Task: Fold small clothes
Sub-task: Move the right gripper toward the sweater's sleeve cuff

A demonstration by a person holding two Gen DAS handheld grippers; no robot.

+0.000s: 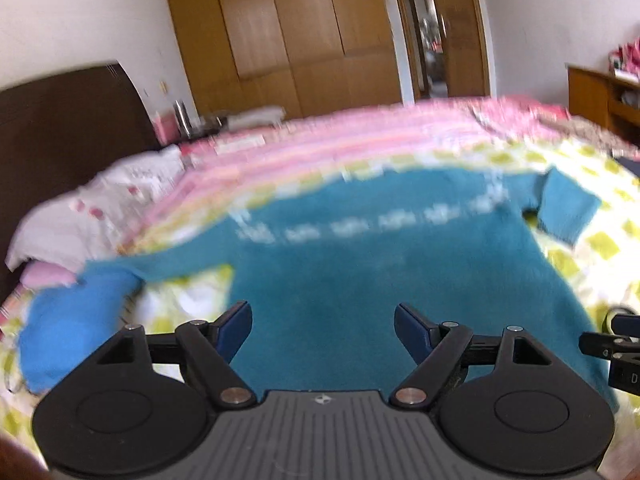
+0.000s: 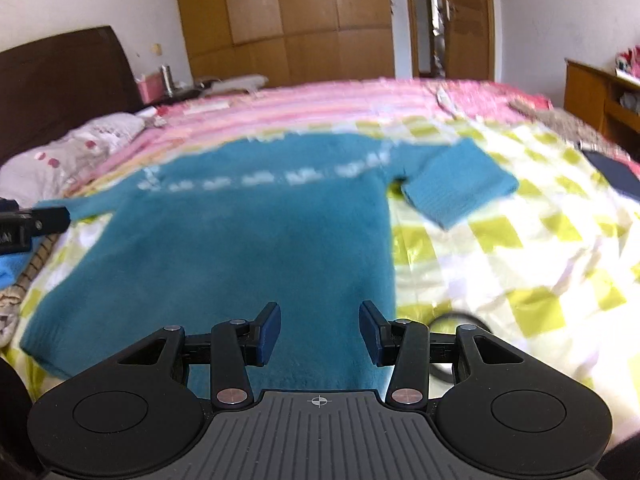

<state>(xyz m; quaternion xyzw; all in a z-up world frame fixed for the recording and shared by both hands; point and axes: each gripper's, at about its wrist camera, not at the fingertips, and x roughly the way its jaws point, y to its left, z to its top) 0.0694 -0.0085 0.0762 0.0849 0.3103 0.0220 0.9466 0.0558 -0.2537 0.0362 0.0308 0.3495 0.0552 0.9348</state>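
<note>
I count one teal sweater (image 1: 360, 280), fuzzy knit, spread flat on the bed (image 2: 520, 260) with its hem toward me and a blurred pale pattern band across the chest. It has two sleeves: one angles out to my right with a squared ribbed cuff, the other trails left toward the pillow (image 2: 72, 148), of which I see one, white with pink spots. The bed cover is a soft quilt in yellow-green and white checks, giving way to pink stripes further back. Behind stand a dark headboard (image 1: 68, 120) and a wooden wardrobe (image 2: 288, 20) with flat panelled doors. I have two grippers. The left gripper (image 1: 323, 332) hovers over the lower body of the sweater, its blue pads spread wide with nothing between them. The right gripper (image 2: 320, 330) hangs over the hem near the sweater's right edge, pads moderately apart, gripping nothing.
</note>
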